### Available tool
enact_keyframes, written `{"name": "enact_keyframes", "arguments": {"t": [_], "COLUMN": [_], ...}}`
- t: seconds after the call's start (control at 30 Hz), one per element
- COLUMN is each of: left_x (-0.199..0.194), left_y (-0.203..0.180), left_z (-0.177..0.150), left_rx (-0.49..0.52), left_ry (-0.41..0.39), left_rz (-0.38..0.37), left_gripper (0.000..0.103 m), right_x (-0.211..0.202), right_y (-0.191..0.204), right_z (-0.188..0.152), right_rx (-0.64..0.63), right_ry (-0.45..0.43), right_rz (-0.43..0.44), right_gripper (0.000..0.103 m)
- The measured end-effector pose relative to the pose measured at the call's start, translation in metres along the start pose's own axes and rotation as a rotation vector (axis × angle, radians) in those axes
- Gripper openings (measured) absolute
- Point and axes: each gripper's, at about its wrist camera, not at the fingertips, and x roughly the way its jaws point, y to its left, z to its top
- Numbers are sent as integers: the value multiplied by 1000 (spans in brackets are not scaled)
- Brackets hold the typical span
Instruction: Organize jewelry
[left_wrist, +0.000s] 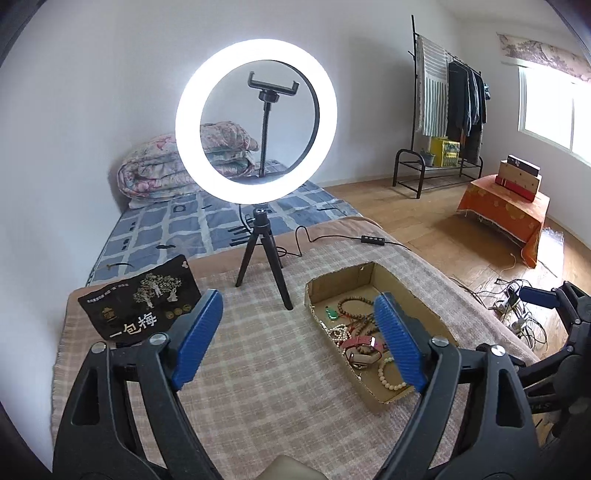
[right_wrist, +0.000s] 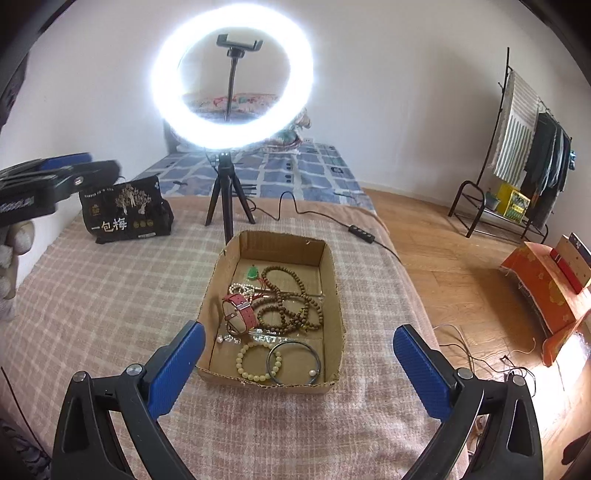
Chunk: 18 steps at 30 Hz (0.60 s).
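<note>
Beside the box (right_wrist: 334, 295), holding jewelry (right_wrist: 280, 306) on the blanket (right_wrist: 110, 302), bare cloth spread leftward; both the left gripper (left_wrist: 295, 332) and right gripper (right_wrist: 299, 365) gaped wide, empty, before the ring light (right_wrist: 232, 74).

Jewelry (right_wrist: 280, 306) in box (right_wrist: 334, 295), tripod (right_wrist: 225, 192) behind

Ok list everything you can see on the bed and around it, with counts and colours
cardboard tray: one, brown, on checked blanket
wooden bead strands: brown, tangled, count unclear, tray middle
watch: one, red strap, tray left
pearl strand: one, white, behind watch
jade pendant: one, green, tray rear
bead bracelet: one, cream, tray front
bangle: one, grey metal, tray front
ring light: one, lit white, black tripod, behind tray
snack bag: one, black, rear left
left gripper: blue pads, open
right gripper: blue pads, open
</note>
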Motion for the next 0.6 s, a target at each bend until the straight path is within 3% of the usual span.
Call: {"name": "enact_keyframes", "arguments": {"t": [0.47,0.6], "left_x": [-84,-95], "left_y": [8,4], "left_z": [-45,-54], "left_rx": [-31,-33], "left_ry": [-48,-55], "left_rz": [48,40], "left_gripper": [94,100], "right_x": [-44,-50], "right_y": [13,15], "right_z": [-1,-4], "right_rx": [14,27], "right_ry": [-87,-112], "right_rz": [-73,-76], "right_gripper": [103,103]}}
